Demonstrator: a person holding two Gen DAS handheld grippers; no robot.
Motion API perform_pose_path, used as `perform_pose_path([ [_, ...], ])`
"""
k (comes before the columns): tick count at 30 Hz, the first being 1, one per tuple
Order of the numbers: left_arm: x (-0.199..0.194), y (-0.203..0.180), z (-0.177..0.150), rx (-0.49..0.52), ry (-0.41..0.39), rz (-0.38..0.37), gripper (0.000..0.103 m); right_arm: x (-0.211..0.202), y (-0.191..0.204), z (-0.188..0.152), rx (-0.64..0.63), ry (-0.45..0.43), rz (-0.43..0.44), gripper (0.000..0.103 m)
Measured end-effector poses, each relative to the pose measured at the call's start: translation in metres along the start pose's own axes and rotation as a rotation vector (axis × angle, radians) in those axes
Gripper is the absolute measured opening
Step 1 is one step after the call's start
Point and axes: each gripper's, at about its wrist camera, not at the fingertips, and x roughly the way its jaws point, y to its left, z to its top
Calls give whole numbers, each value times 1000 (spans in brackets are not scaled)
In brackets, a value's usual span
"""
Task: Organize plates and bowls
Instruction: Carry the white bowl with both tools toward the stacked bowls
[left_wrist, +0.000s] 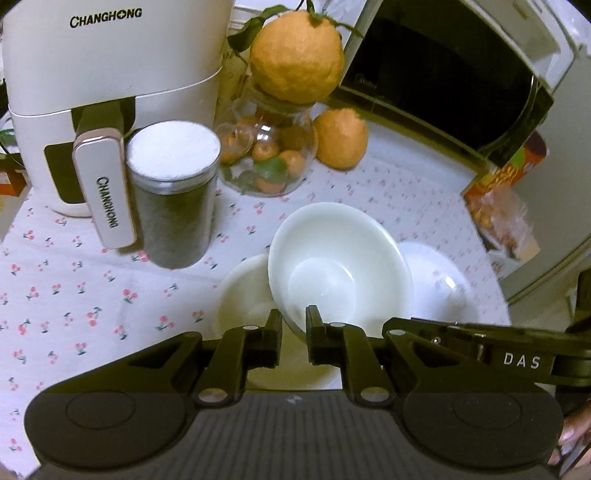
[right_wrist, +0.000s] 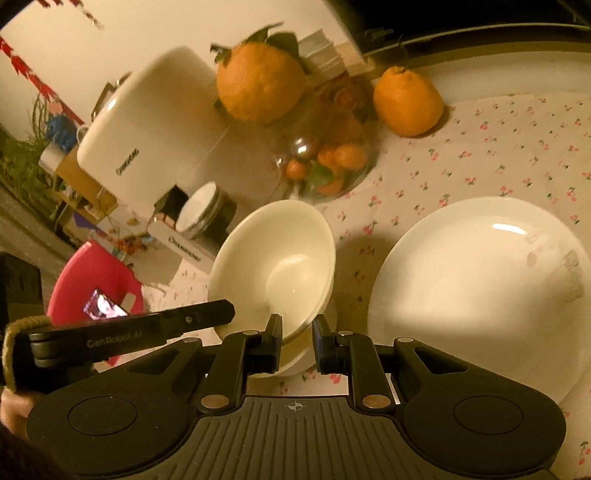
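Note:
A white bowl (left_wrist: 340, 262) is tilted and held above the table; it also shows in the right wrist view (right_wrist: 273, 266). My left gripper (left_wrist: 293, 321) is shut on its near rim. My right gripper (right_wrist: 297, 328) is shut on the same bowl's rim from the other side. Under the bowl in the left wrist view lies another white dish (left_wrist: 240, 295) on the left. A large white plate (right_wrist: 480, 288) lies on the cloth to the right; it also shows in the left wrist view (left_wrist: 439, 273).
A white air fryer (left_wrist: 110, 92) and a dark canister (left_wrist: 173, 199) stand at the back left. A glass jar of small oranges (left_wrist: 269, 155) with a big orange on top, another orange (left_wrist: 341, 138), a microwave (left_wrist: 443, 74) and a snack bag (left_wrist: 498, 206) line the back.

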Motion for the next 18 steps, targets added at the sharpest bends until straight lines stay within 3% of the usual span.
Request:
perform_pose_path([
  [18,6,13,-10,30,96,29,14,25,7,-14,-36,72,-35,18],
])
